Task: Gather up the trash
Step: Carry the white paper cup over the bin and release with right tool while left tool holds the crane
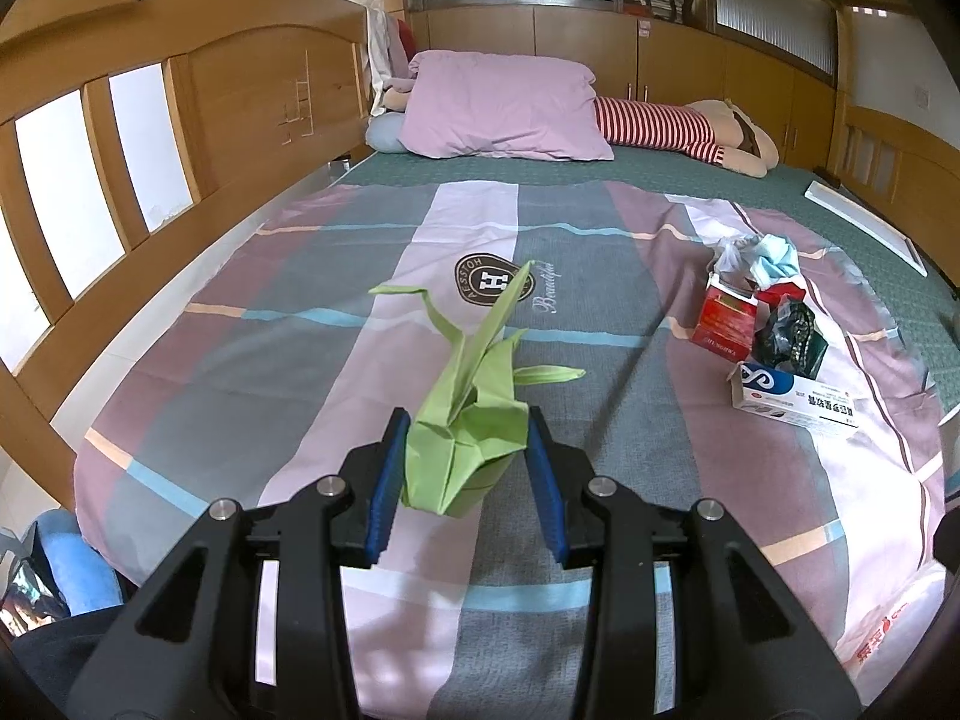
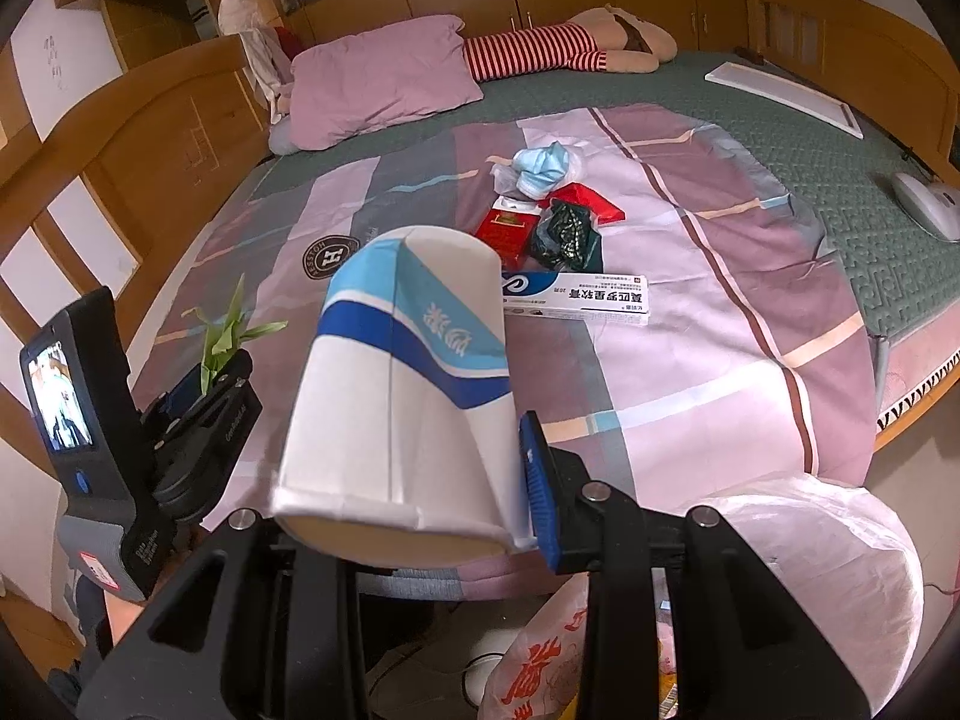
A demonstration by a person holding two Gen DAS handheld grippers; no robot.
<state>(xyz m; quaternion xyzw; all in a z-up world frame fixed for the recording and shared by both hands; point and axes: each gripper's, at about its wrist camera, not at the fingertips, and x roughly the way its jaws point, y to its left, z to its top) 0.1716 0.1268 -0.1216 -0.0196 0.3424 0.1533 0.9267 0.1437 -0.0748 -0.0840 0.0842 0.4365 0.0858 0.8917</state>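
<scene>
Two tongs grip: left tongs (image 1: 468, 456) one origami crane (image 1: 474, 414), right tongs (image 2: 414, 480) one paper cup (image 2: 402, 384).

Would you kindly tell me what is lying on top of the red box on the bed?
A crumpled blue face mask and clear plastic wrap lie at the red box's far end; a dark crumpled bag leans against its side. The box's contents cannot be seen.

The paper cup (image 2: 402, 396) is hiding the right claw's (image 2: 408, 480) left finger. The small print on the white medicine box (image 2: 576, 297) is staying too small to read. The plastic bag (image 2: 828, 588) is running off the bottom edge. The left claw (image 2: 210, 384) is covering the base of the green origami (image 2: 231, 336) in the right wrist view.
</scene>
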